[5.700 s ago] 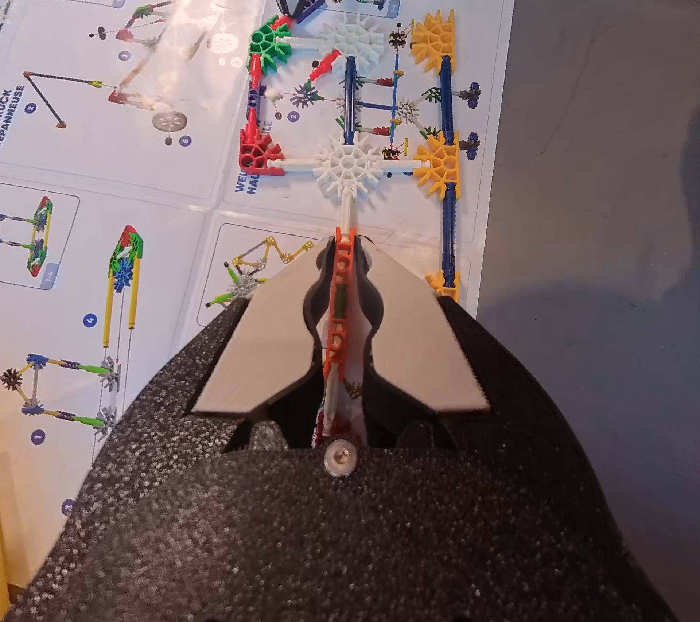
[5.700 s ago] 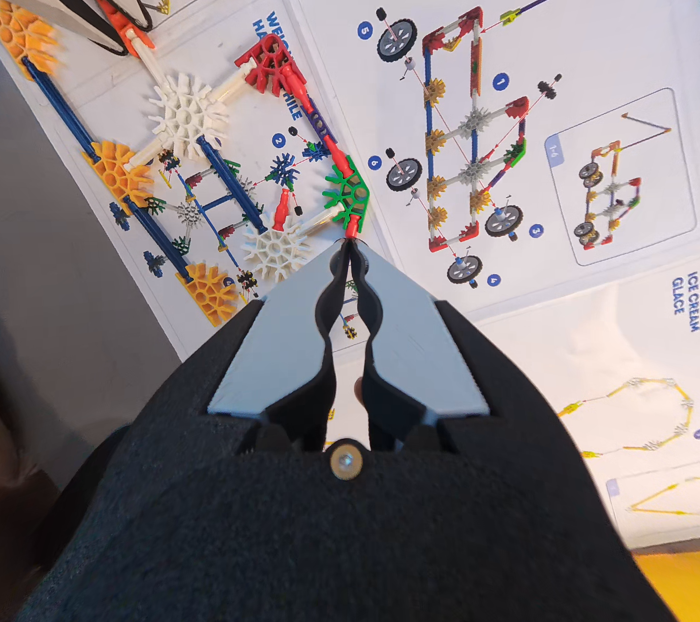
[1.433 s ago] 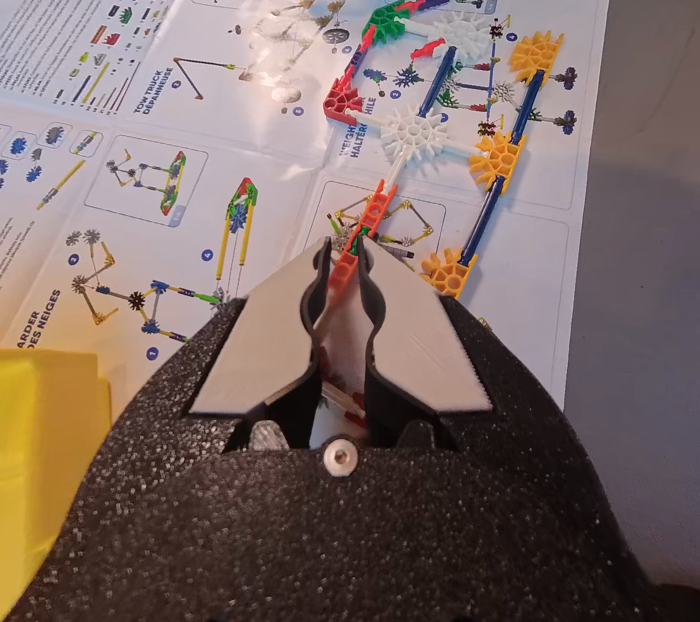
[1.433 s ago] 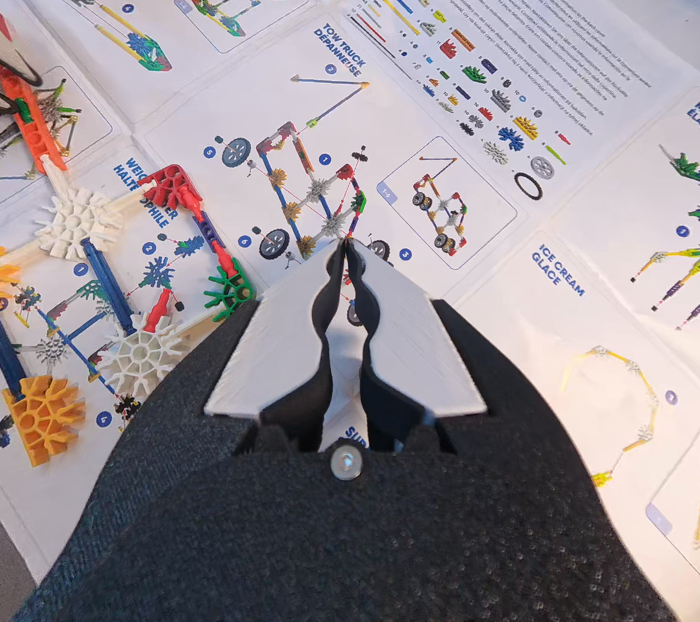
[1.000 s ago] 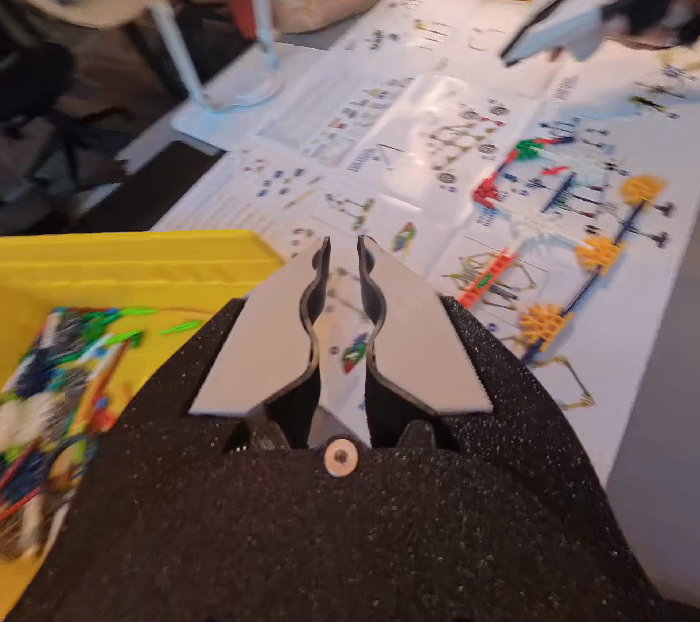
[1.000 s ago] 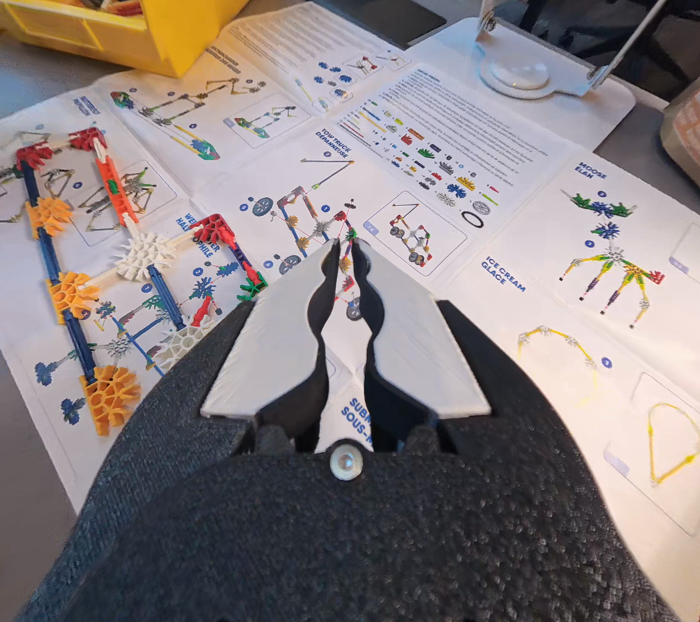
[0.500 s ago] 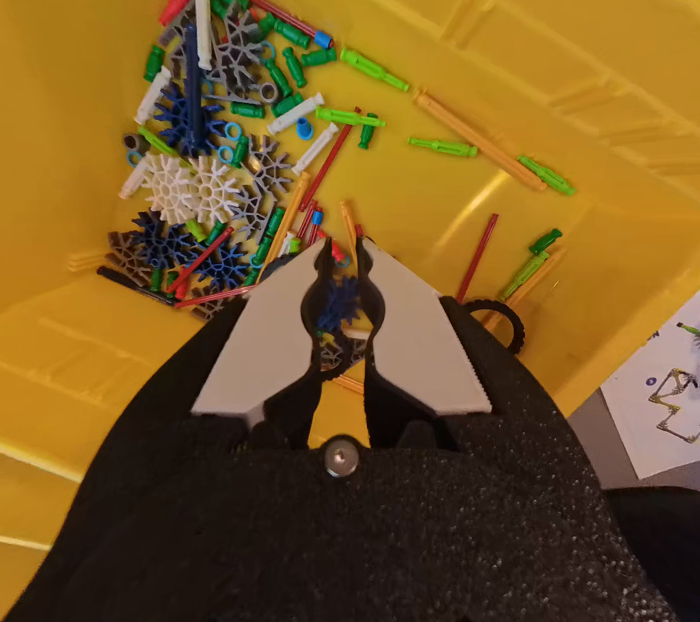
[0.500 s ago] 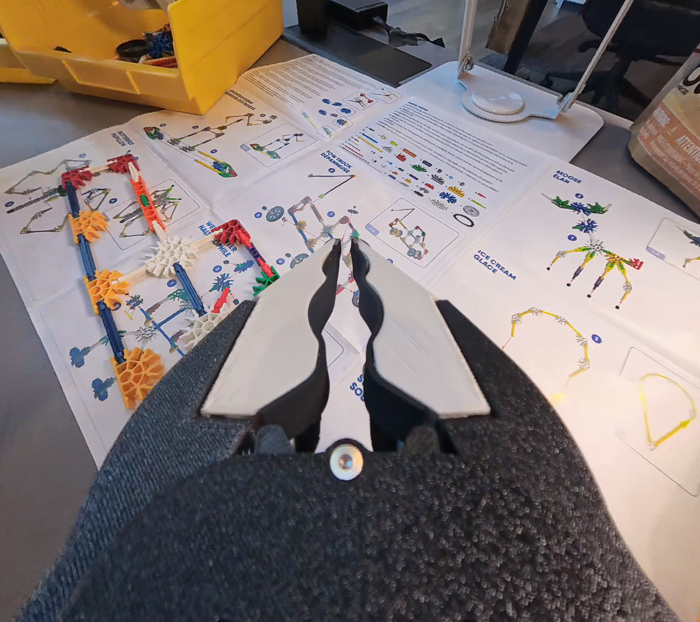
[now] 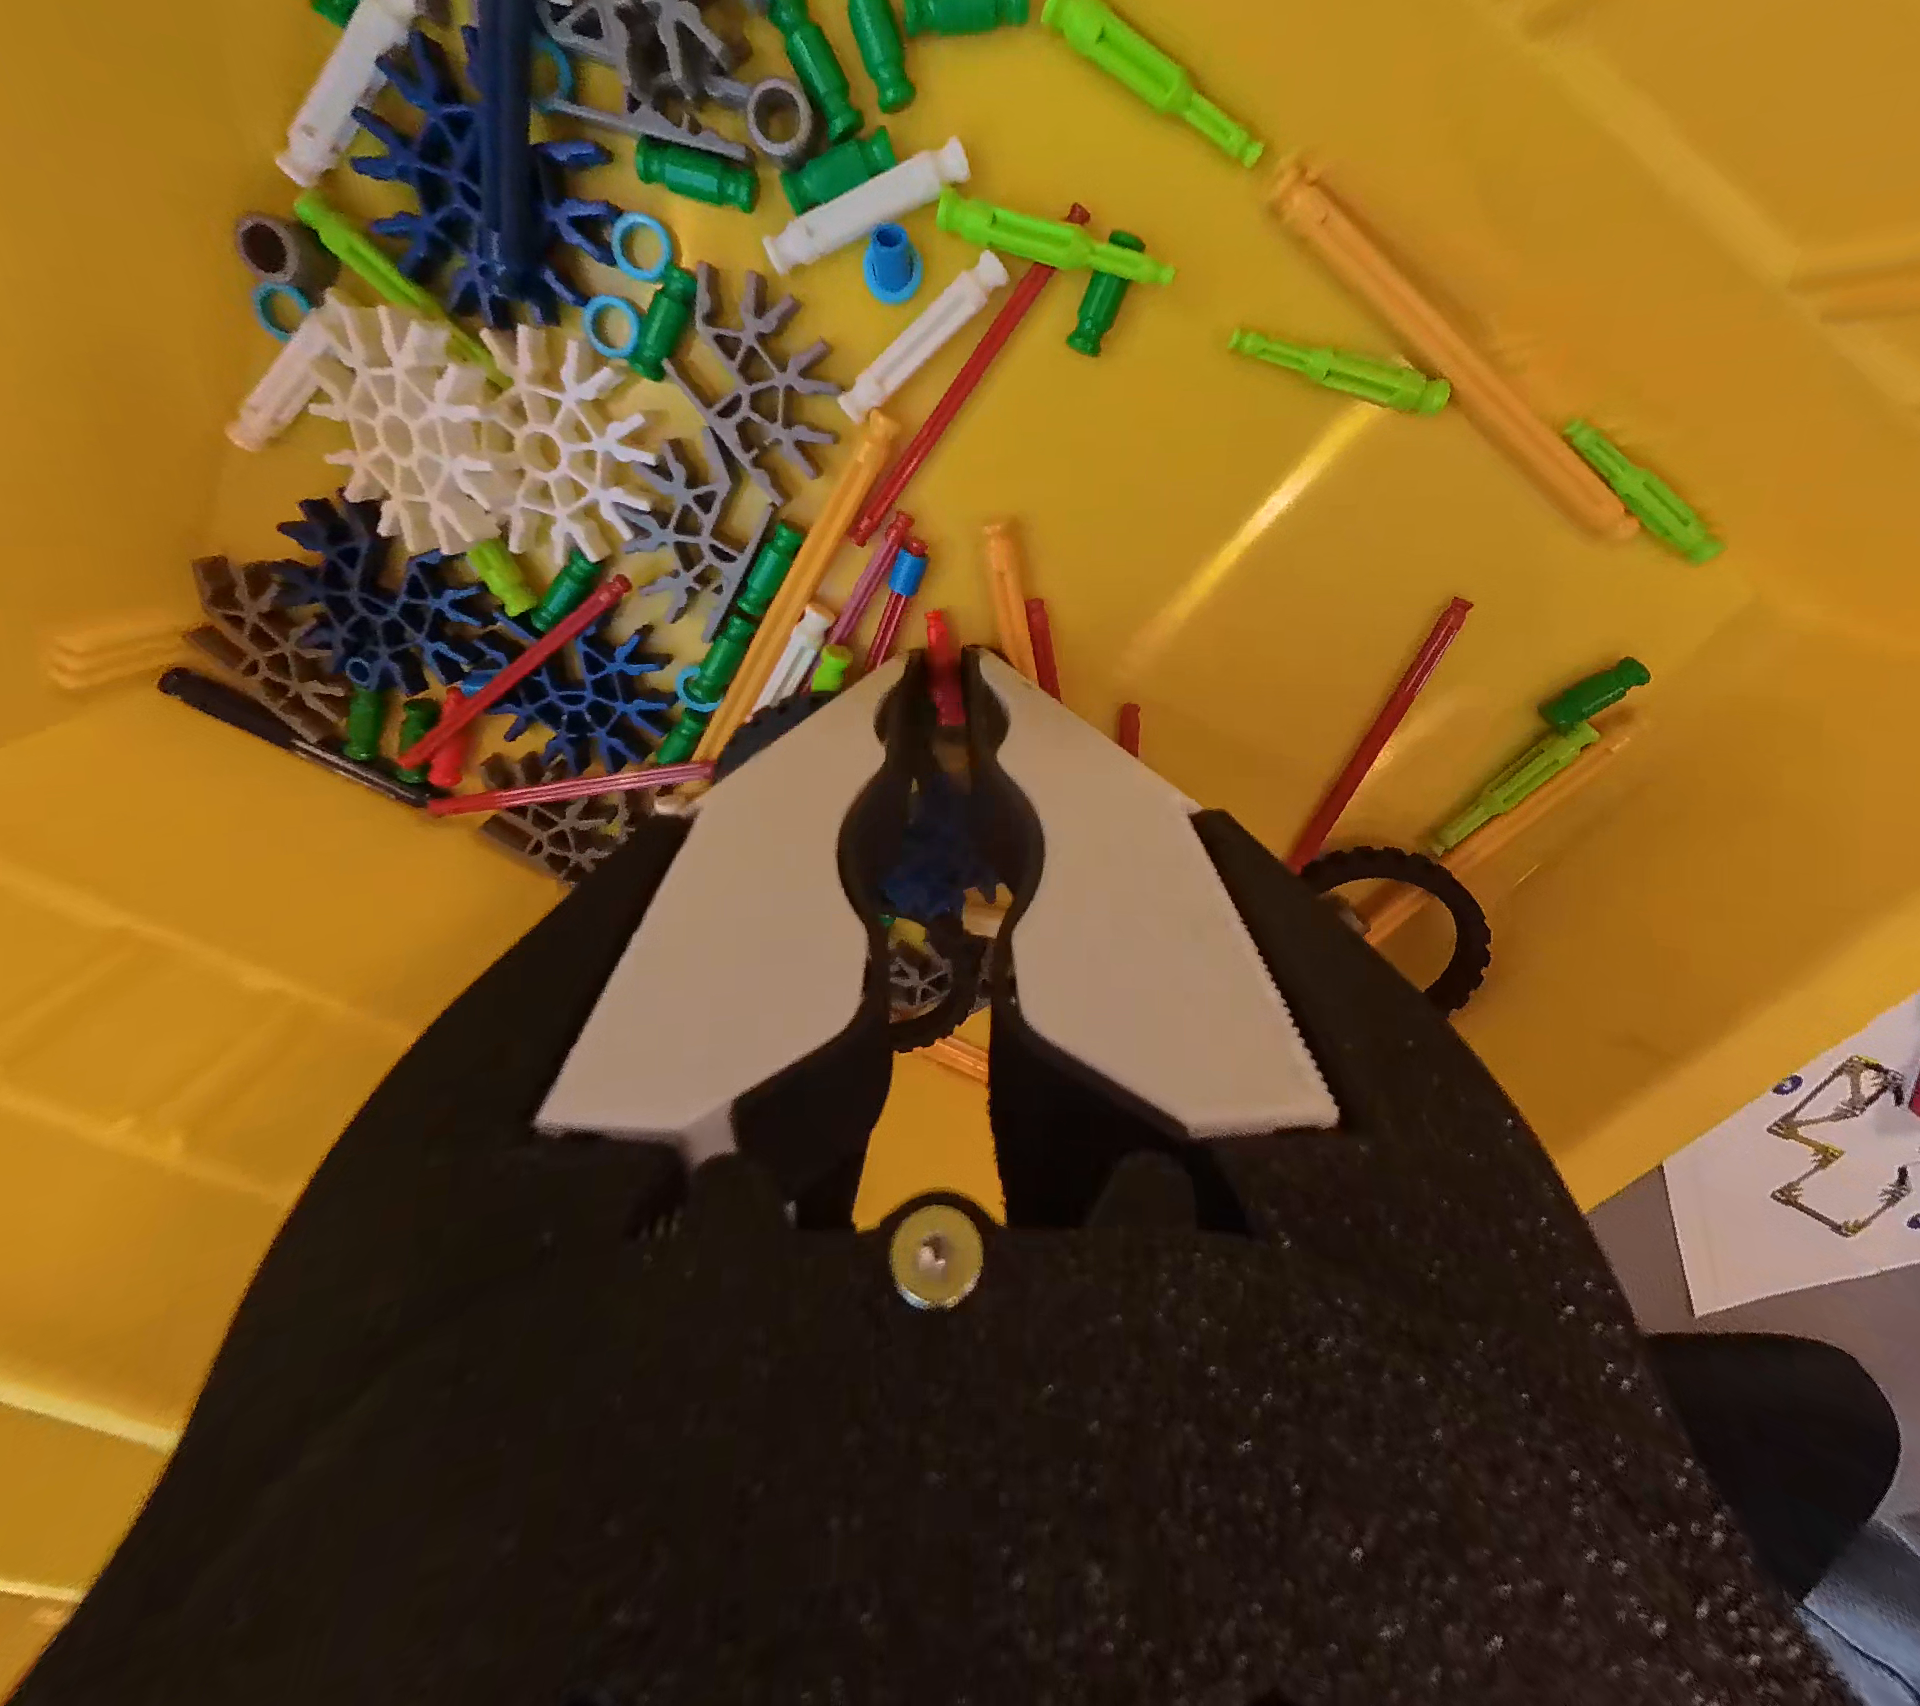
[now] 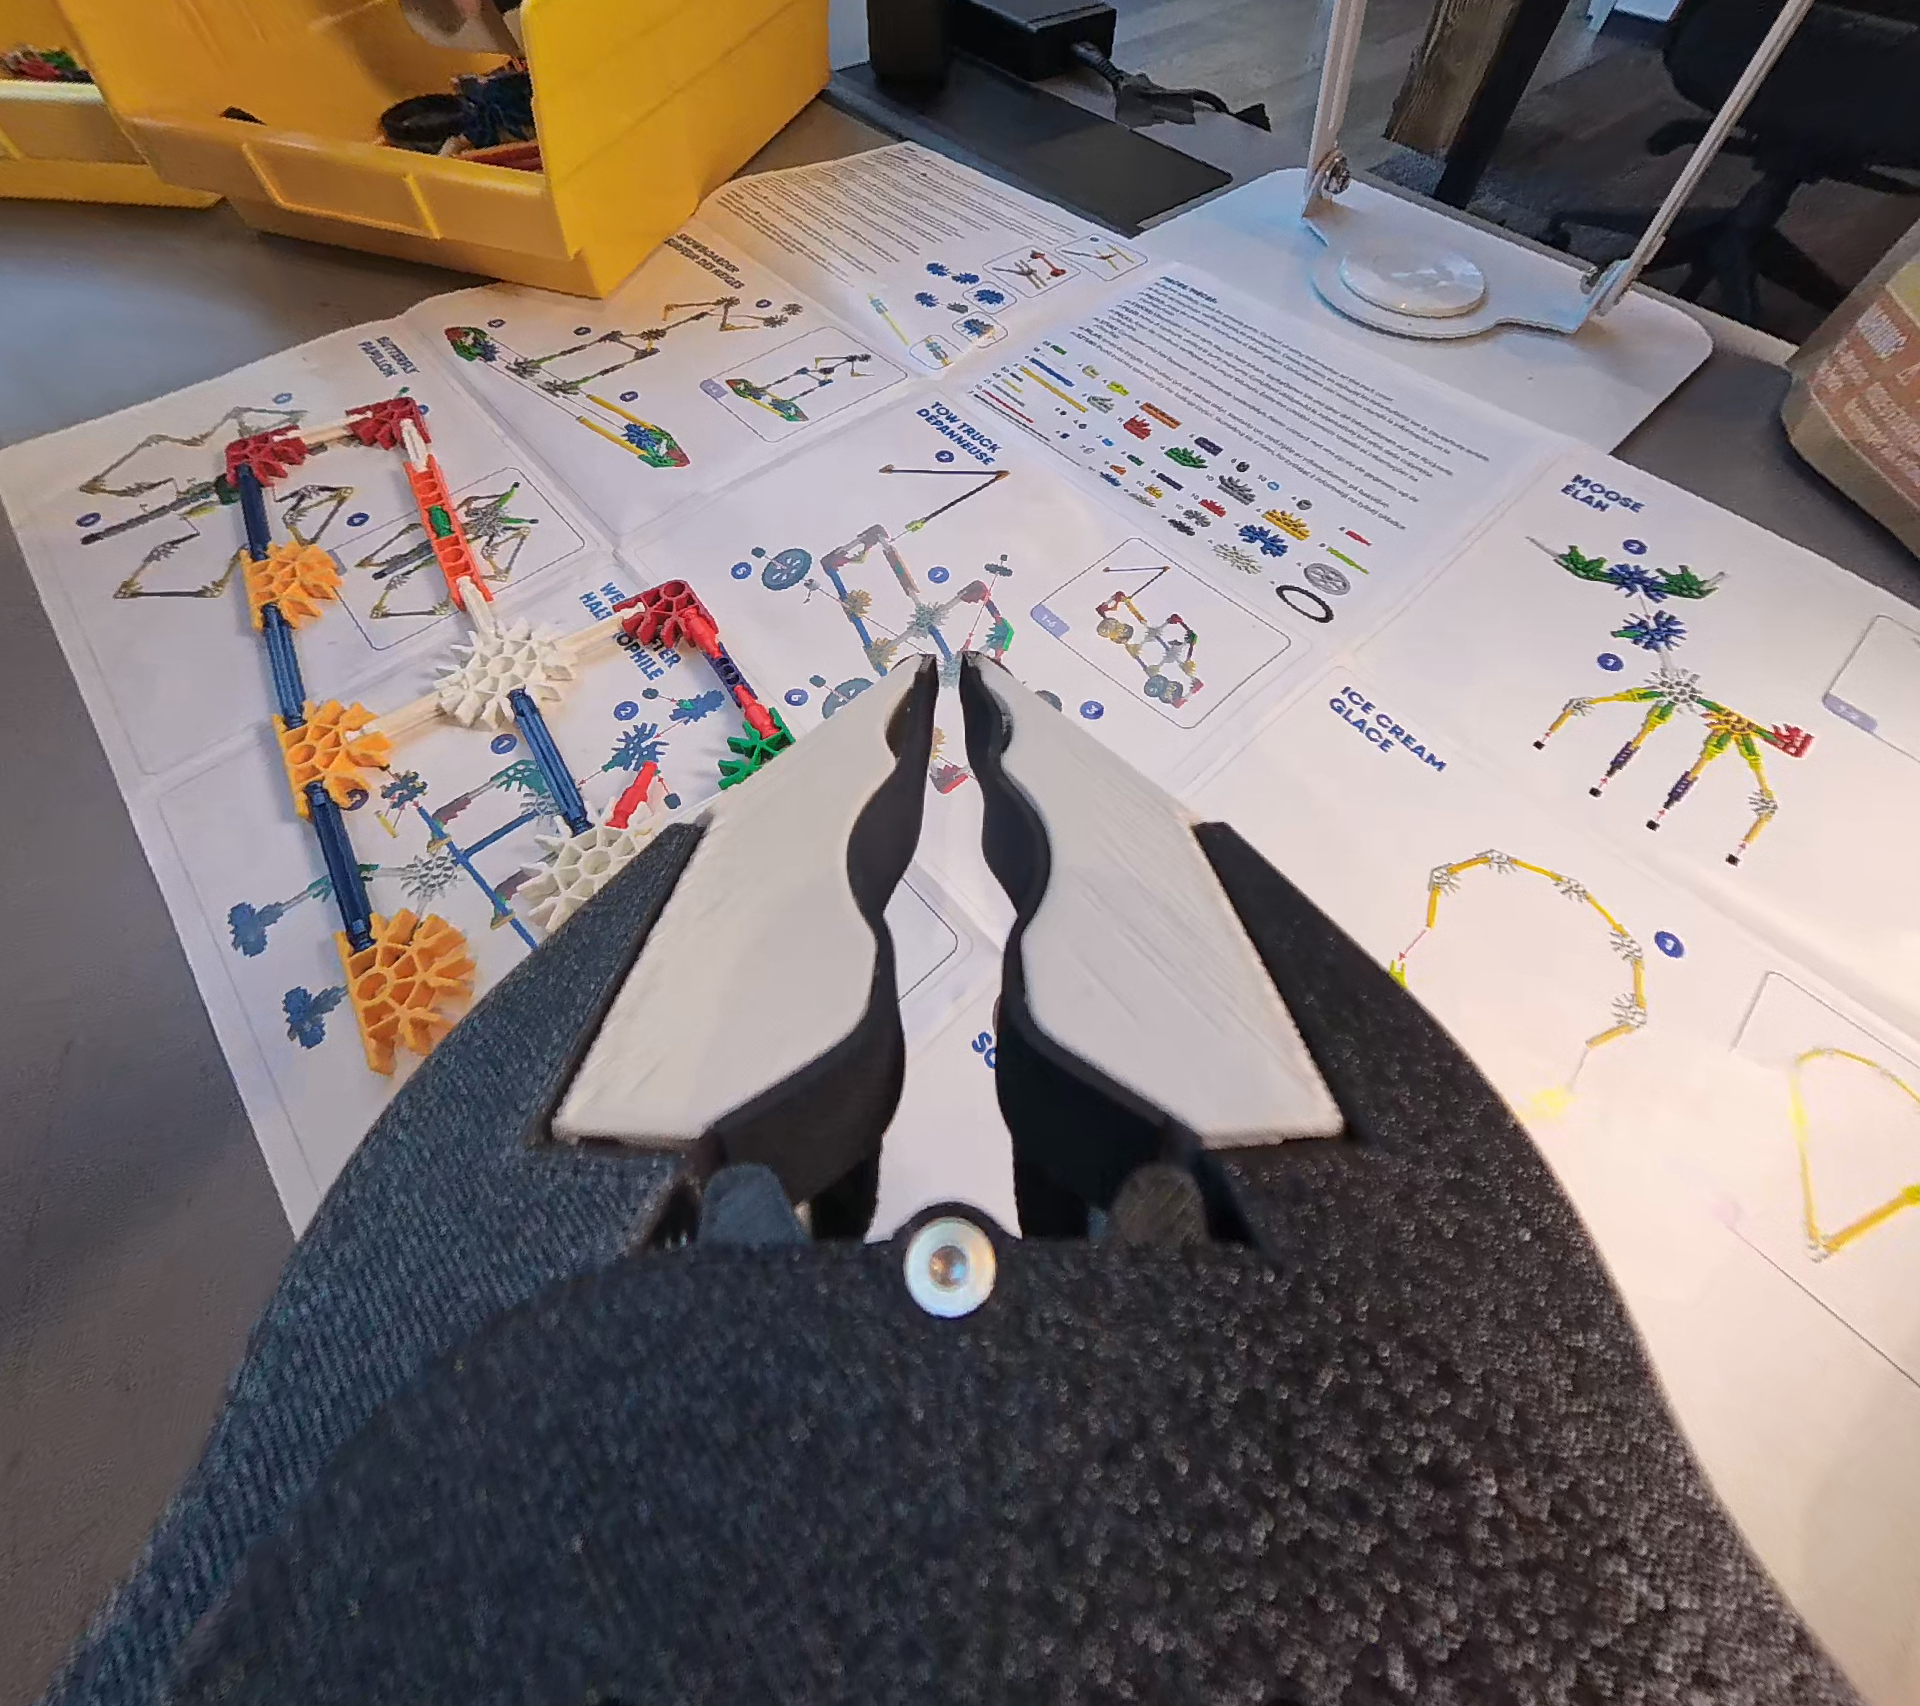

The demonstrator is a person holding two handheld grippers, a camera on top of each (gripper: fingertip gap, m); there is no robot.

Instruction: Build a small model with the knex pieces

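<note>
Grey desk (image 10: 114, 1085) carries a large white instruction sheet (image 10: 1247, 825) printed with coloured diagrams, and on its left part lies a flat rod-and-connector frame (image 10: 343, 721) in orange, blue, white, red and green. Beyond the sheet stand a yellow bin (image 10: 665, 46), a black power brick (image 10: 914, 15) and a white stand base (image 10: 1455, 295); chairs and table legs fill the dim room behind. The right gripper (image 10: 945, 669) hangs above the sheet, its fingertips almost together with nothing between them. The left gripper (image 9: 942, 669) reaches down inside the yellow bin (image 9: 1351, 46), its tips pinched on a small red rod (image 9: 940, 659) whose end pokes out past them. Loose rods and snowflake connectors (image 9: 488, 441) crowd the bin floor. Behind the gripper's fingers a blue connector (image 9: 935, 867) and a black tyre (image 9: 1455, 918) are partly hidden. How long the red rod is cannot be made out.
</note>
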